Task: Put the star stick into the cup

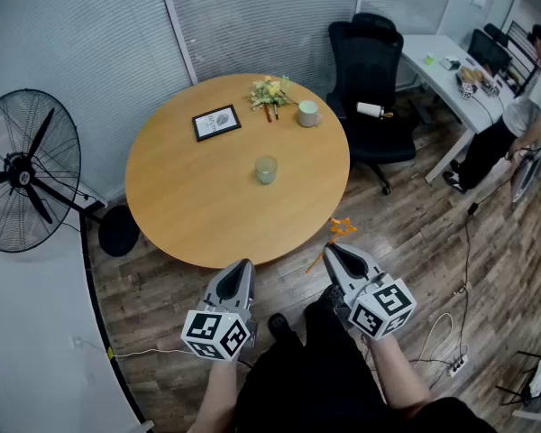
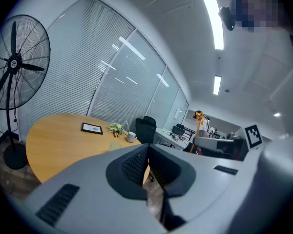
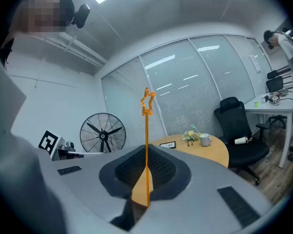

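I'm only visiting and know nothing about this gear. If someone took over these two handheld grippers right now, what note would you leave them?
Left gripper: jaws together with nothing between them, held low, short of the table's near edge.
Right gripper: shut on the star stick, star end pointing away from the person.
Cup: pale green, upright near the middle of the round table. A white mug stands further back.
Done: the stick is in hand.
Left: carry it over the table and stand it in the green cup, which is probably the one meant.
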Available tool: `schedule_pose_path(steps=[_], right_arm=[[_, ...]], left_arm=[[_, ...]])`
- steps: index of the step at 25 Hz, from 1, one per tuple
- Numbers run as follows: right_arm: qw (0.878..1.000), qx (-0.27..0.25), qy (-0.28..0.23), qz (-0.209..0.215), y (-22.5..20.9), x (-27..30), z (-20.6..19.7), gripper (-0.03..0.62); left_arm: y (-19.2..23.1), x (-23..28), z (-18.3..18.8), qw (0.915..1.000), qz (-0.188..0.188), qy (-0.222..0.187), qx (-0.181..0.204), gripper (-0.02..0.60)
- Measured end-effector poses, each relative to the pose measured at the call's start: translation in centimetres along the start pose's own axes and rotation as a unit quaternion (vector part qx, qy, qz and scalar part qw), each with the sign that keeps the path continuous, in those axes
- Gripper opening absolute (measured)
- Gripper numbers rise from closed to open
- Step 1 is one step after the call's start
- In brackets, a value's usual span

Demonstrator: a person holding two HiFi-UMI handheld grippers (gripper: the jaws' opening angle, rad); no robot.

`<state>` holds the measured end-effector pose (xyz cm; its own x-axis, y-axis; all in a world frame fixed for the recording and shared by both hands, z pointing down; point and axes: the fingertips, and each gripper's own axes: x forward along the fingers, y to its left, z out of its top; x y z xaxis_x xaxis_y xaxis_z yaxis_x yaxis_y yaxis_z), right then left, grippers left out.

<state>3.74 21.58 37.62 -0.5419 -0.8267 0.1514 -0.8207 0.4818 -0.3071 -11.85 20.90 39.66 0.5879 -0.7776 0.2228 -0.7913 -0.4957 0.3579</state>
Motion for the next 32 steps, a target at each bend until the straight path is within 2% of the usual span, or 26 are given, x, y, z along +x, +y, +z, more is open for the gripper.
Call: schedule_pose_path(steps=[10, 15, 26, 32], right_arm=[[1.0, 0.0, -0.007, 0.003, 0.4, 0.2, 0.6, 0.023], [0.999, 0.022, -0.022, 0.016, 0.7, 0.3, 0.7, 0.025], [0.999, 0.031, -0.011, -0.024, -0.3, 0.5, -0.1, 0.026], [0.998, 0.053, -0.003, -0.029, -0.9, 0.7, -0.7, 0.026]], left_arm=[[0.4, -0.1, 0.0, 1.0, -0.001, 0.002, -0.005, -0.002], [0.5, -0.1, 0.0, 1.0, -0.005, 0.002, -0.005, -0.002], [1.4, -0.8, 0.0, 0.9999, -0.006, 0.001, -0.012, -0.002], [1.9, -0.4, -0.4, 0.9998, -0.003, 0.009, -0.016, -0.002]])
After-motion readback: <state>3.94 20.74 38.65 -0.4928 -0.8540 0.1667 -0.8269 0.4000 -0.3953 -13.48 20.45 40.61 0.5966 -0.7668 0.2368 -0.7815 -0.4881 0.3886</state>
